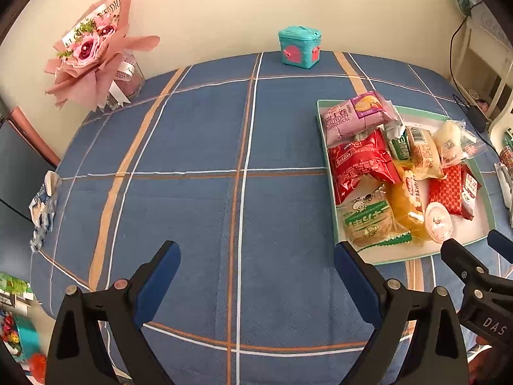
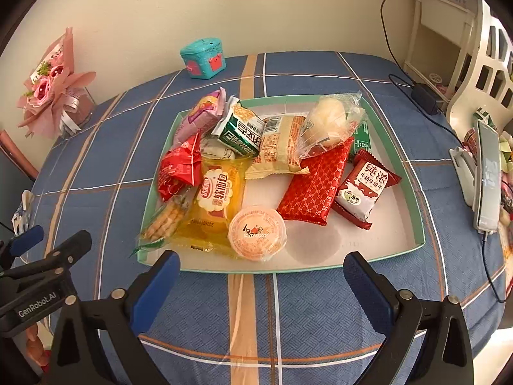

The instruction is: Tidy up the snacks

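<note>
A shallow tray with a mint-green rim (image 2: 397, 247) (image 1: 333, 224) lies on the blue checked tablecloth, piled with several wrapped snacks. Among them are a round jelly cup (image 2: 256, 232) (image 1: 438, 221), a yellow bread pack (image 2: 213, 205), a red patterned bar (image 2: 315, 186) and a dark red biscuit pack (image 2: 364, 189). My right gripper (image 2: 261, 284) hangs open just in front of the tray's near rim, nothing between its blue pads. My left gripper (image 1: 256, 272) is open over bare cloth, left of the tray and empty. Each gripper shows at the edge of the other's view.
A teal toy box (image 1: 299, 48) (image 2: 202, 59) stands at the table's far edge by the wall. A pink paper bouquet (image 1: 93, 54) sits at the far left corner. A phone on a stand (image 2: 487, 176), a black cable and a white shelf crowd the right side.
</note>
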